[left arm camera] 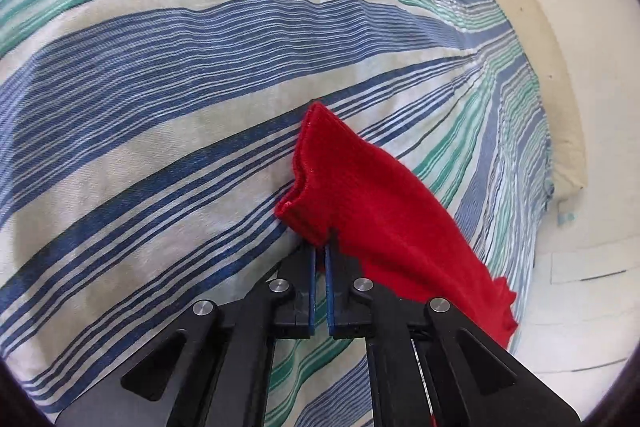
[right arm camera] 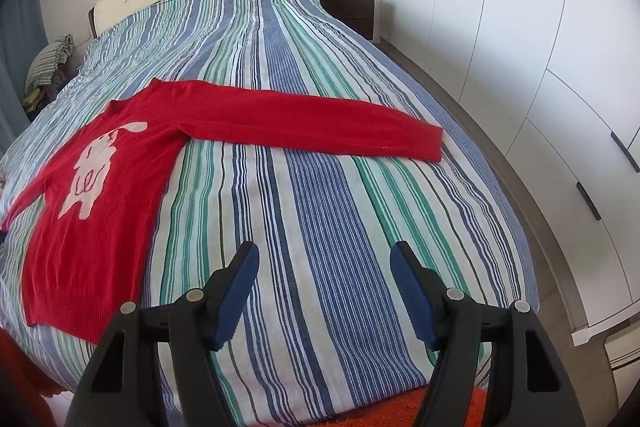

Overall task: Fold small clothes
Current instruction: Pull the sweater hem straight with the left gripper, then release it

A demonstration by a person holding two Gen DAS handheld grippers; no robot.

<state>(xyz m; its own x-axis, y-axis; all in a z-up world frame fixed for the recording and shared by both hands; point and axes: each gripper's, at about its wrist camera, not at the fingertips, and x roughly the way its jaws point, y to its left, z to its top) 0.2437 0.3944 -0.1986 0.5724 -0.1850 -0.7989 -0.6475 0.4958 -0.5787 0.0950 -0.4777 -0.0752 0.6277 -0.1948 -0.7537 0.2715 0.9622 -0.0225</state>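
Left gripper (left arm camera: 320, 247): fingers nearly together, pinching the cuff of a red sleeve (left arm camera: 384, 203) raised off the striped bedspread (left arm camera: 160, 87). Red sweater (right arm camera: 92, 195): flat on the left half of the bed, pale animal figure facing up, one sleeve stretched out to the right. Right gripper (right arm camera: 324, 291): spread wide, holding nothing, above the bedspread near the foot. White wardrobe (right arm camera: 500, 47) at right.

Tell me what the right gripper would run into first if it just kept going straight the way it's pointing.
Probably the striped bedspread: the open right gripper points along the bed with bare cover ahead. The red sweater's sleeve lies farther on across that line, though depth is hard to judge.
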